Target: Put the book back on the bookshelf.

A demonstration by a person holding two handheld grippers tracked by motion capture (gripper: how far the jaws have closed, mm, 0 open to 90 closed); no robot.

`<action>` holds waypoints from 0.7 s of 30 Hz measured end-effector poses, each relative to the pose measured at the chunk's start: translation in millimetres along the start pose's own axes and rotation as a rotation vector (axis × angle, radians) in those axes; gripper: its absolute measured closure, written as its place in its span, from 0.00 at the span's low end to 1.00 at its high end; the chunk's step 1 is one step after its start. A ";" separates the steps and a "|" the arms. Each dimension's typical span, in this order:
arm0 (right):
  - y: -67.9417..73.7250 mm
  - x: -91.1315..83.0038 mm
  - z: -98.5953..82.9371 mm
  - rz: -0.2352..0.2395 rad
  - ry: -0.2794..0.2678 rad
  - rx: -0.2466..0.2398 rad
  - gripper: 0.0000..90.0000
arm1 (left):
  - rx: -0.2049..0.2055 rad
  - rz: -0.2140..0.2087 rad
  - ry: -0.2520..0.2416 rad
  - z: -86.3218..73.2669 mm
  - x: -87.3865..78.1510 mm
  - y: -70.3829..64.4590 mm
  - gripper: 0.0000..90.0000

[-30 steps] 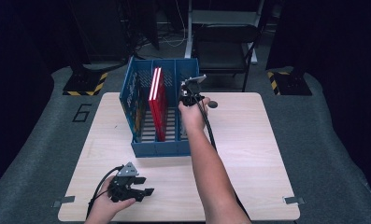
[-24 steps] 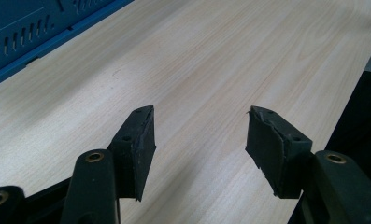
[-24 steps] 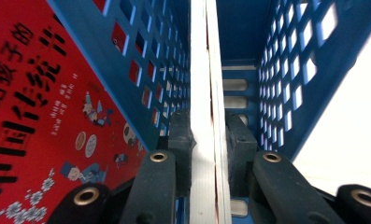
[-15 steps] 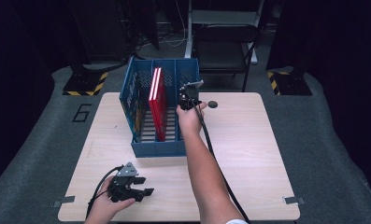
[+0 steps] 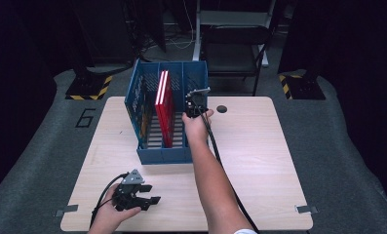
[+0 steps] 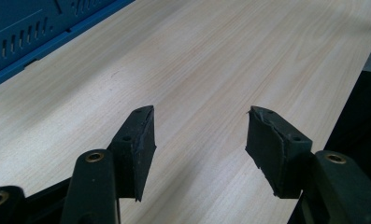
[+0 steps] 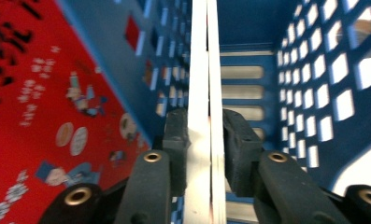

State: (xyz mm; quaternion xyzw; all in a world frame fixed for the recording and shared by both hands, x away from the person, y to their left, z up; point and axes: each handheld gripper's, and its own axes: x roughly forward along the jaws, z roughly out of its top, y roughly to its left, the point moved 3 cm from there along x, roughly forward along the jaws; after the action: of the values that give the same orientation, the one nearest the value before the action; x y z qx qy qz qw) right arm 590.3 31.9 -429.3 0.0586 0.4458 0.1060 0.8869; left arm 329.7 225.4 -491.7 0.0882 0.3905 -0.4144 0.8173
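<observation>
Wooden table (image 5: pixel 259 161), with a blue file rack (image 5: pixel 147 157) standing upright on the far left part. Inside, a red book (image 5: pixel 164 109) upright in the middle compartment. In the right gripper view, a thin white-edged book (image 7: pixel 203 84) in the compartment beside it, pinched firmly between the jaws of the right gripper (image 7: pixel 205 144), red cover to its left. Left gripper (image 6: pixel 199 140) resting near the front table edge, jaws spread wide, holding nothing. For a good step: keep the book vertical, lower straight to the slotted floor, avoid rubbing the wall, release only when supported.
</observation>
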 end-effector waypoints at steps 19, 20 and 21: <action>8.8 -20.5 -18.5 0.114 0.004 -0.183 0.61 | 0.014 0.008 0.022 -0.5 3.3 0.8 0.47; 8.8 -20.5 -18.5 0.114 0.004 -0.183 0.61 | 0.009 0.011 0.016 -0.7 3.5 0.8 0.47; 8.9 -20.8 -18.4 0.110 0.001 -0.180 0.61 | 0.008 0.009 0.020 -1.0 3.1 1.4 0.47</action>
State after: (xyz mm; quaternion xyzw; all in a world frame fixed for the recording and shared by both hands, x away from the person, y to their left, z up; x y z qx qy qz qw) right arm 562.3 35.7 -422.3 0.0033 0.4310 0.1942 0.8812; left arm 331.3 224.9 -494.8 0.0972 0.3968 -0.4114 0.8148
